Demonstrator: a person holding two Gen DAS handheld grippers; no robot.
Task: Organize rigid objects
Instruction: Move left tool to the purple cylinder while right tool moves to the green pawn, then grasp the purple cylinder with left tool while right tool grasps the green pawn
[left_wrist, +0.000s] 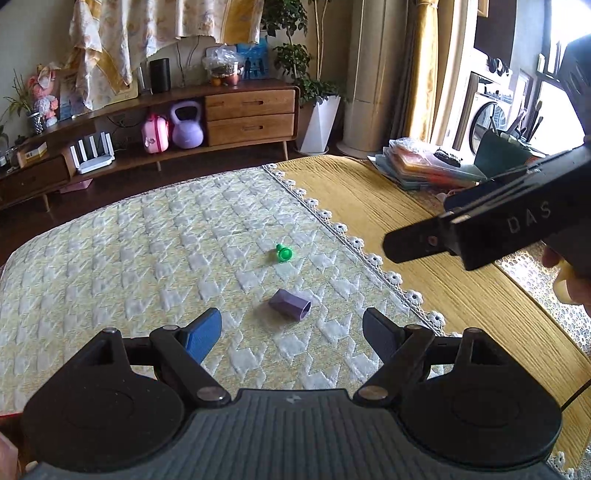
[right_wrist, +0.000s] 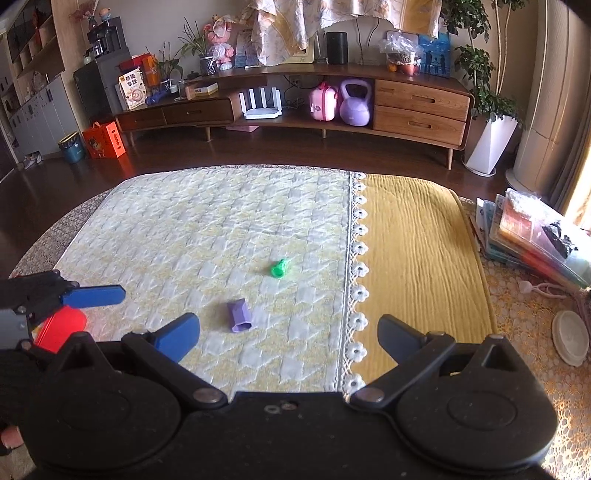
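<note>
Right wrist view: left tongs (right_wrist: 92, 295) hide a red thing (right_wrist: 61, 330); both tongs wide, empty.

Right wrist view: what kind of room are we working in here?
Likely a home living room: a long wooden media console with drawers, a potted plant, and a quilted cloth covering the work surface.

Both wrist views angled down, sharing quilted mat (left_wrist: 147, 258)

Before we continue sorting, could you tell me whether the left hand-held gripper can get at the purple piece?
Probably yes: the left hand-held gripper is open, and only bare quilt separates it from the purple piece.
</note>
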